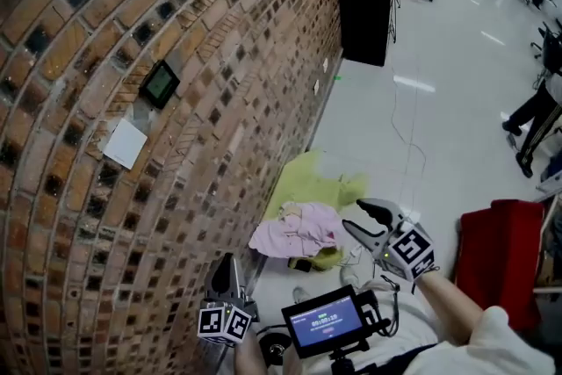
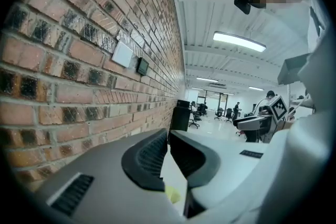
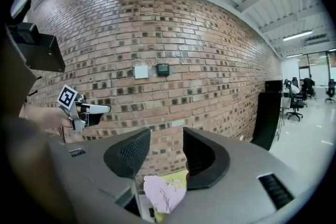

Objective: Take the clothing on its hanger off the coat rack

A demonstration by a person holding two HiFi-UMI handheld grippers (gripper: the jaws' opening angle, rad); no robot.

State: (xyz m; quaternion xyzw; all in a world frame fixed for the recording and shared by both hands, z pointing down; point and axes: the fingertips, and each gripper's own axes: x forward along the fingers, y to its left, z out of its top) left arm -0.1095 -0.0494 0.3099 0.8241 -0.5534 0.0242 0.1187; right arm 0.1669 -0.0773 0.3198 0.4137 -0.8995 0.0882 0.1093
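We counted two garments, the pink garment (image 1: 297,231) partly hiding the yellow garment (image 1: 323,182); left gripper (image 1: 227,263) jaws pressed together, right gripper (image 1: 357,218) jaws spread.

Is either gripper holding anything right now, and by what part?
Nothing is held. The left gripper is shut on nothing, the right gripper is open and empty; the clothes lie on the floor by the brick wall.

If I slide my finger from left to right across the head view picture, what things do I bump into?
white wall plate → left gripper → pink clothing → right gripper → red object
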